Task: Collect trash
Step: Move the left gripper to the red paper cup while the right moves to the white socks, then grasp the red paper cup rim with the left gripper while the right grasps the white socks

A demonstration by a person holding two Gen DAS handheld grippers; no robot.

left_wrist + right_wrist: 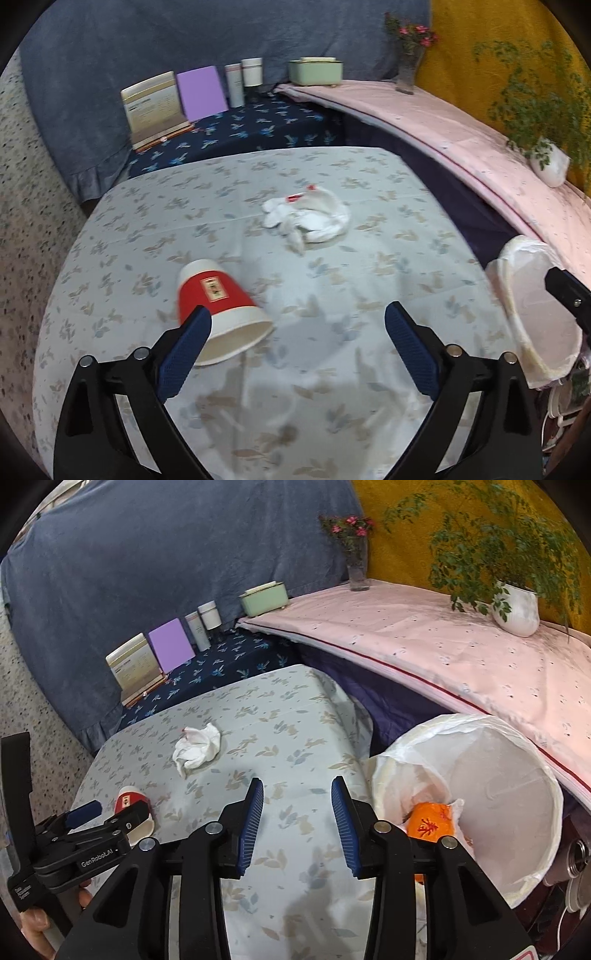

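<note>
On the near left of the table, the left gripper (297,325) gapes wide and empty beside the tipped cup (218,314), the right gripper (297,812) part-open and empty near the bin (480,738), and a nudge could roll that cup away.

Left gripper (297,325) hanging wide open over the table (369,369), red paper cup (218,314) lying tipped beside its left finger, crumpled tissue (314,218) lying mid-table, lined bin (535,314) sitting past the right edge
</note>
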